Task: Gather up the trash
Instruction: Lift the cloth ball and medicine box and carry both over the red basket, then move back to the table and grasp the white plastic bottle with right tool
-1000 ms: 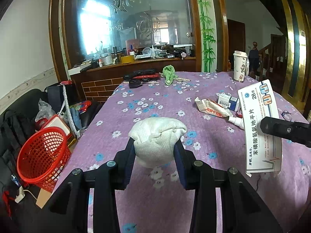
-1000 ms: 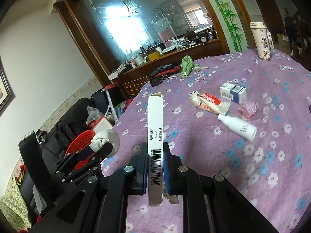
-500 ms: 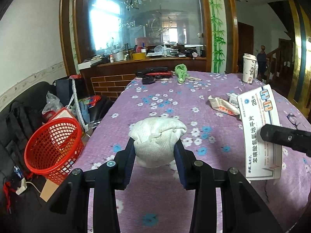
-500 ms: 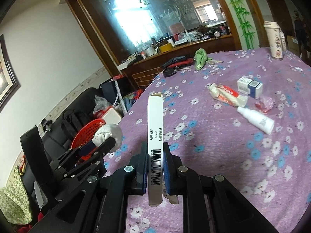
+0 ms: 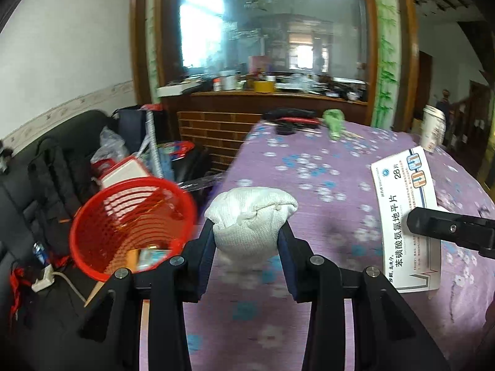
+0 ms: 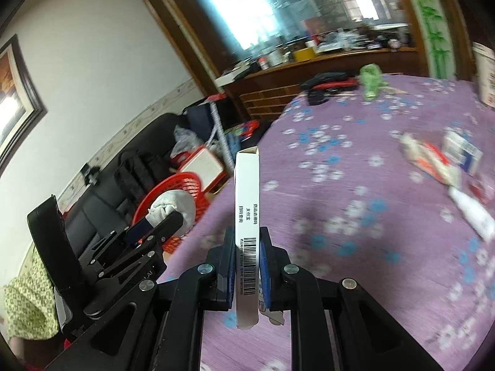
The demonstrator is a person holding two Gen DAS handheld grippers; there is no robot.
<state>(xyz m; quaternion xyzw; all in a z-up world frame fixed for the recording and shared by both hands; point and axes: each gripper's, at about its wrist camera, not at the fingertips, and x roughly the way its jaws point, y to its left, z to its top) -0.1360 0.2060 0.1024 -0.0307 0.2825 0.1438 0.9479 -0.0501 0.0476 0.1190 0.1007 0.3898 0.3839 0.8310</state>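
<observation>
Over the table's (image 5: 309,191) left edge, my left gripper (image 5: 247,241) clamps a white cloth wad (image 5: 249,219) beside the red basket (image 5: 123,216) on the floor. My right gripper (image 6: 246,256) pinches an upright medicine box (image 6: 246,204) above the purple tablecloth.

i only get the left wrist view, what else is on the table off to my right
Observer: The right wrist view shows a white spray bottle lying on the purple tablecloth, with a crumpled red and white wrapper beyond it.
Operator: anything boxy there
Observer: Yes, a small blue and white box lies just past the wrapper.
Operator: which side of the flat box does the right tool show
Observer: The right tool clamps the medicine box edge-on, its barcode edge facing that camera.
</observation>
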